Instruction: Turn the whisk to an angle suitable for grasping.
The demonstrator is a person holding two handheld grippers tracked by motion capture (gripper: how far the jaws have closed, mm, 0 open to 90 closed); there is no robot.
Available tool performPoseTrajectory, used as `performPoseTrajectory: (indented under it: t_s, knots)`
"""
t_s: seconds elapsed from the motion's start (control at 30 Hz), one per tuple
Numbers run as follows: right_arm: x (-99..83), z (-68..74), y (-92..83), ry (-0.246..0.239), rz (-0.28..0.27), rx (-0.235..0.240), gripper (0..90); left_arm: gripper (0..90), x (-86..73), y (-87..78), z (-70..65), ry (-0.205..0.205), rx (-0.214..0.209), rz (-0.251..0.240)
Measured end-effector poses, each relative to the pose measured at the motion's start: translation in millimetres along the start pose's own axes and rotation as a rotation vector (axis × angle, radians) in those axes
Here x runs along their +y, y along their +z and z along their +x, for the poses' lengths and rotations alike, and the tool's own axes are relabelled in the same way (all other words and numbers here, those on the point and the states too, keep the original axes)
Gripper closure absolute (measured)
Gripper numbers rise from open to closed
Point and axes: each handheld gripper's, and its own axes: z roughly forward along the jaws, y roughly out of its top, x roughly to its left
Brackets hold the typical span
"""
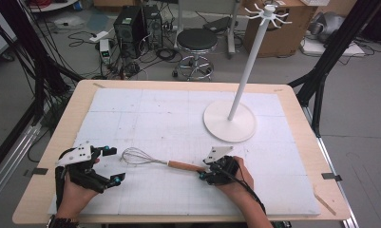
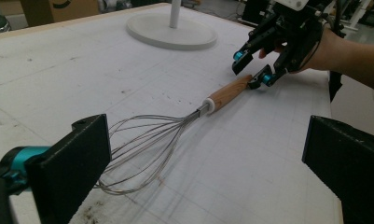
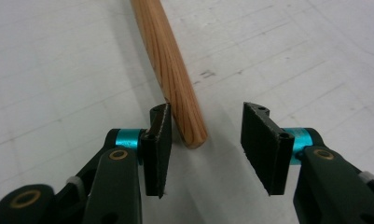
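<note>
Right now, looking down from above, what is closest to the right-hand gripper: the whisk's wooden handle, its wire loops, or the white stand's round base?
From the right gripper:
1. Wooden handle, its end between the open jaws.
2. Wire loops, farther left along the whisk.
3. Stand base, toward the table's far side.

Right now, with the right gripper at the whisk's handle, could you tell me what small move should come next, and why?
Probably close the right gripper on the whisk. Its jaws stand open on either side of the wooden handle's end, one nearly touching, and the whisk lies flat on the table.
</note>
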Motion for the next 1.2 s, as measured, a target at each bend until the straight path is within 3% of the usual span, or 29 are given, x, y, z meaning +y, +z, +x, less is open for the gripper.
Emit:
performPoseTrajectory:
  t_s: [0.43,0.83,1.0,1.07,1.1,1.2]
  knots:
    - [-2.1,-17.8,3.6,0.052,-0.018,-0.08,49.0,1.8,-0.4,0.4,0.3,0.003,0.0,0.004]
    - [-5.6,-31.5,4.7,0.144,-0.027,-0.16,44.5,1.8,-0.7,0.4,0.7,0.0,0.0,0.002]
    - [-9.3,-35.2,-7.1,0.155,-0.065,-0.126,37.2,1.8,-1.1,-0.4,1.3,0.0,0.004,0.001]
    - [-13.9,-38.1,-14.7,0.165,-0.061,-0.154,31.1,1.8,-1.2,-0.5,1.5,0.0,0.005,0.001]
    - [-16.7,-39.7,-17.7,0.185,-0.052,-0.168,30.4,1.8,-1.2,-0.6,1.3,-0.002,0.005,0.001]
    - [-26.8,-46.4,-26.7,0.228,-0.051,-0.147,32.7,1.8,-1.0,-0.8,1.0,0.0,0.005,0.002]
